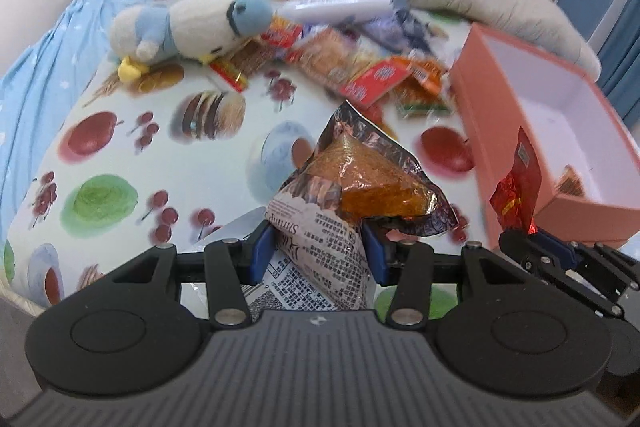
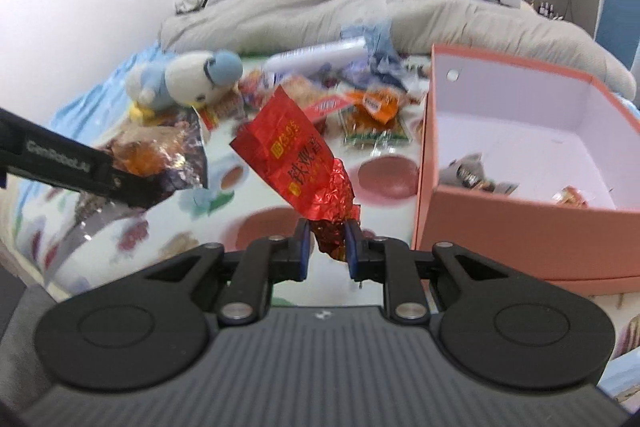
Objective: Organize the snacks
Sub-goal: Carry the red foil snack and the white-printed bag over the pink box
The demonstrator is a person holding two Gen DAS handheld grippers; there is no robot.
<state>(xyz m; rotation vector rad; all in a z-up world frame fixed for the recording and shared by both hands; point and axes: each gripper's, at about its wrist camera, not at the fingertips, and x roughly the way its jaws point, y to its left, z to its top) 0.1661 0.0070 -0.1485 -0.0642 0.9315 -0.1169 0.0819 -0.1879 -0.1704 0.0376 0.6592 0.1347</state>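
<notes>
Fingers clamp packets — left gripper (image 1: 318, 251) a newsprint-wrapped snack (image 1: 360, 187), right gripper (image 2: 326, 247) a red packet (image 2: 296, 155) — beside the box (image 2: 520, 219).

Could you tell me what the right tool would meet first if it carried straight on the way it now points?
Probably the printed cloth on the bed, left of the pink box. The right tool points downward, gripping a red packet; depth is hard to judge.

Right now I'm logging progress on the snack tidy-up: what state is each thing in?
left gripper: shut on the newsprint-wrapped snack, lifted
right gripper: shut on the crumpled red foil packet, lifted
pink box: open, a few packets inside
loose snacks: piled on the cloth
plush toy: lying on its side
</notes>
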